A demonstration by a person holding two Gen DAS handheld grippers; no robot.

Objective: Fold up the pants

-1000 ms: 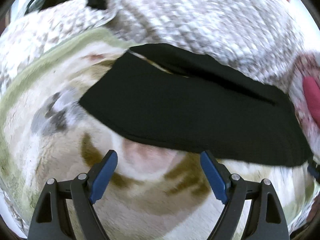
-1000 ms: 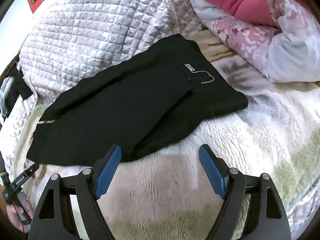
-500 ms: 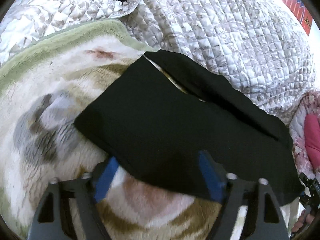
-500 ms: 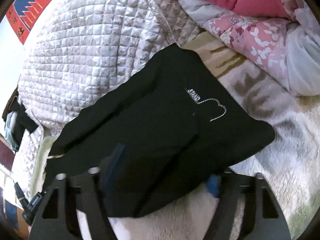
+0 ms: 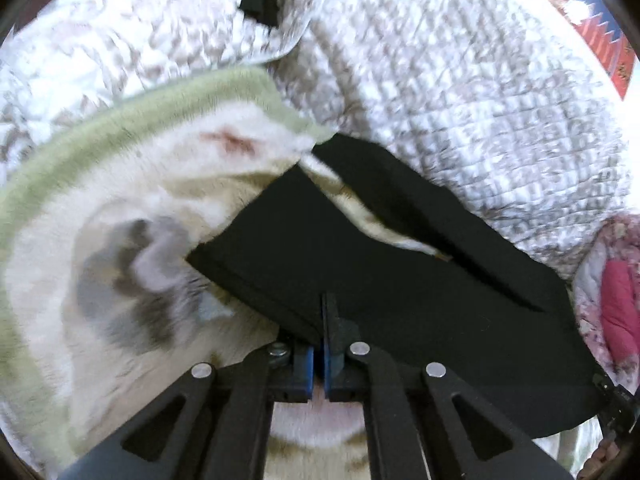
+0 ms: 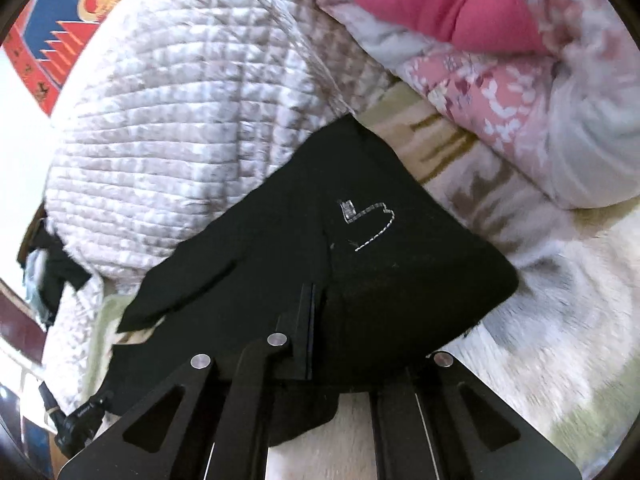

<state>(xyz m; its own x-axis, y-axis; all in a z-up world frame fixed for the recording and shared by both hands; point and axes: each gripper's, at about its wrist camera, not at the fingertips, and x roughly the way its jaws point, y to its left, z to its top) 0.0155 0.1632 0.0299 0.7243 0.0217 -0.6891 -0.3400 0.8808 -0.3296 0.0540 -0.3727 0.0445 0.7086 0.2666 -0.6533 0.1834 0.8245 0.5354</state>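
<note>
Closest to the lens, the left hand-held gripper (image 5: 323,320) has gone from spread wide above the blanket a second ago to clenched on the near edge of the black pants (image 5: 400,280), its blue pads pressed together with the hem caught between them. The right hand-held gripper (image 6: 310,312) has made the same change: its fingers now meet over the near edge of the pants (image 6: 360,248), grasping the cloth there. Both near edges being pinched suggests the setup is over and a fold is about to be carried away from the person.

Just ahead of the left fingers, the pants lie flat on the fleecy cream blanket (image 5: 120,208), with a sliver of blanket showing between two dark layers. Ahead of the right fingers a small stitched logo (image 6: 366,220) marks the fabric. Farther off, the quilted grey bedspread (image 6: 180,128) rises behind the pants, and a pink floral duvet (image 6: 520,88) sits to the right.

The right pads are buried under black cloth, so how much fabric they hold is unclear. Motion blur softens both views.
</note>
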